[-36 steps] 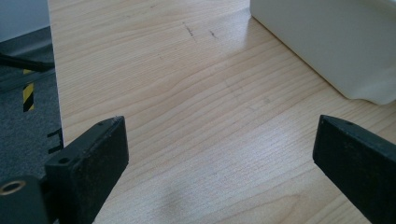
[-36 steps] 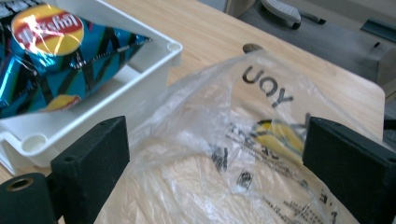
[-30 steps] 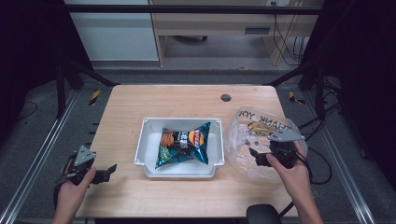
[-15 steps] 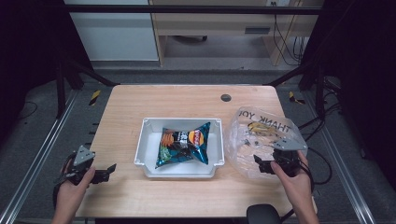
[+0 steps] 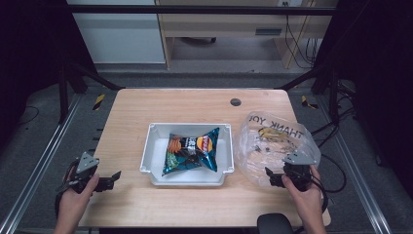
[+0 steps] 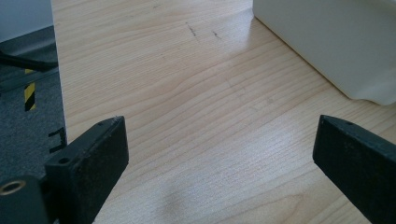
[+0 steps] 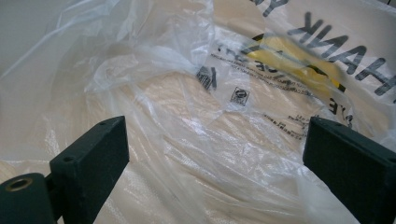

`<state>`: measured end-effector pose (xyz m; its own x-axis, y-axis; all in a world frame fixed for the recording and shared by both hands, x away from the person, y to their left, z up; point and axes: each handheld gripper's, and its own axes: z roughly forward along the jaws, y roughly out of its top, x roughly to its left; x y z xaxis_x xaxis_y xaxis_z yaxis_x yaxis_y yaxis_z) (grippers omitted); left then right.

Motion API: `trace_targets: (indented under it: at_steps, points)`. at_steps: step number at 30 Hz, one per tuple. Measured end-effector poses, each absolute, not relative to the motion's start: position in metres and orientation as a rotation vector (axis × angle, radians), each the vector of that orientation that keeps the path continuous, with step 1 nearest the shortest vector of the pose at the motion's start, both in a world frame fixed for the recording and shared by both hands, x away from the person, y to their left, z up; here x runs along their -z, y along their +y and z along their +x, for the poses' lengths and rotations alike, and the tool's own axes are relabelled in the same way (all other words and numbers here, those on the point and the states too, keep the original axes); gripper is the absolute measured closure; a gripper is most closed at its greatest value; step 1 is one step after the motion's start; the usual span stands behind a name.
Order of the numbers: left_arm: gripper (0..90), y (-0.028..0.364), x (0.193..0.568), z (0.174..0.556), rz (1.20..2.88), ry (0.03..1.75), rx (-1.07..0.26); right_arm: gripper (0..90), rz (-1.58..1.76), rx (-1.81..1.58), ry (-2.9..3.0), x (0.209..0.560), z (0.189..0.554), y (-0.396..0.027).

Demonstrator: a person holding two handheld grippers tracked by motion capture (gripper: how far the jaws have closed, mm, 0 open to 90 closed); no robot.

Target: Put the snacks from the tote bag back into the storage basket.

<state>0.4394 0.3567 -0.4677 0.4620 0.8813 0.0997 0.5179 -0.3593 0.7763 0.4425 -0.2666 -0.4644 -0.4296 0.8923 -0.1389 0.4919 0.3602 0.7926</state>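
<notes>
In the high view the right hand-held gripper (image 5: 271, 176) has slid nearer along the worktop (image 5: 195, 105) to the plastic bag (image 5: 272, 141) edge, while its own view shows jaws wide apart, empty, bag film between them; the left hand-held gripper (image 6: 219, 154) gapes idle.

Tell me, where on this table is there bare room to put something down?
Bare wood runs along the far edge behind the white tray, and left of it, ahead of the left gripper. The right side is crowded: the plastic bag lies against the tray, with the right gripper at it.
</notes>
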Motion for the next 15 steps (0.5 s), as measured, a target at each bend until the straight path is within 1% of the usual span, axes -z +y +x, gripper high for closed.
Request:
trace_targets:
  at_steps: [15]
  points:
    - [3.1, 0.357, 0.467, 0.439, 2.026, 1.158, -0.685, 7.6, 1.198, -0.854, 2.044, 0.479, 0.436, -0.254]
